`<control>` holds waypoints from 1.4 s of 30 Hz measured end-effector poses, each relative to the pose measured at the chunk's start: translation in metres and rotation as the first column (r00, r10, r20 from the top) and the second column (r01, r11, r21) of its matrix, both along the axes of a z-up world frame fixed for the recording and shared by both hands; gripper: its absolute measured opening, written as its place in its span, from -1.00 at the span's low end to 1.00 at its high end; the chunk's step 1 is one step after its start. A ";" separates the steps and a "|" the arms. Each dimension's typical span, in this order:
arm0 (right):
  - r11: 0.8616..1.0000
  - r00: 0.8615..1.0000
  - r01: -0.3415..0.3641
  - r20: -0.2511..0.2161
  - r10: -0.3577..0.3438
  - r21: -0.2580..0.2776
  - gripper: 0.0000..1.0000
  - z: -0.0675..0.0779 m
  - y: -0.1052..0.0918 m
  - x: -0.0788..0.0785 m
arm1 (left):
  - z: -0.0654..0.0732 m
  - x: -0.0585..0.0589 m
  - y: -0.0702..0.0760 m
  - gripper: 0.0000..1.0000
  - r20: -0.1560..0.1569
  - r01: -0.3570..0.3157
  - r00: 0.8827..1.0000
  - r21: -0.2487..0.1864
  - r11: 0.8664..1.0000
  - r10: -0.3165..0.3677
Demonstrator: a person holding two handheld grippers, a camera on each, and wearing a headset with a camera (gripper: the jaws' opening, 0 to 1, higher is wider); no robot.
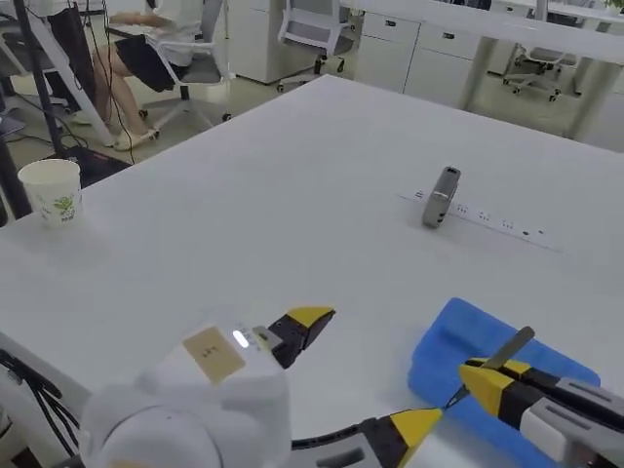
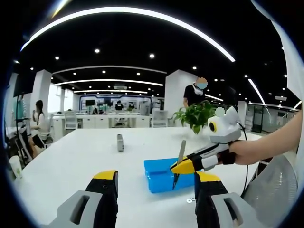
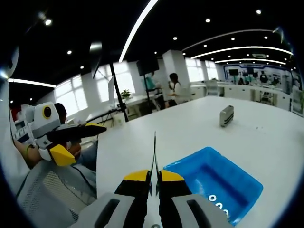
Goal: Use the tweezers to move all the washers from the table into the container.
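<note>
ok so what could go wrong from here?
1. The tweezers sit in a narrow pinch in the right gripper, so they may twist when squeezed.
2. The loose washers by the grey block are tiny, flat and well away from the blue container. A drop on the way seems likely.
3. The left gripper is open, so nothing steadies the container if it's bumped.
</note>
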State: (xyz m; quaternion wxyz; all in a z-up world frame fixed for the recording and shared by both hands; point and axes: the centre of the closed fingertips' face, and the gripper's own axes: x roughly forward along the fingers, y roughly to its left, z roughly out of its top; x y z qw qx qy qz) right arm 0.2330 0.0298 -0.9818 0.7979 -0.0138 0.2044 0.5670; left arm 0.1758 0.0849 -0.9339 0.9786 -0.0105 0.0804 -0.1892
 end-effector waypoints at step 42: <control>0.991 0.994 0.076 -0.066 -0.084 -0.108 -0.93 -0.049 -0.039 -0.020 | -0.002 0.000 0.001 0.26 -0.003 0.000 1.000 0.010 1.000 0.000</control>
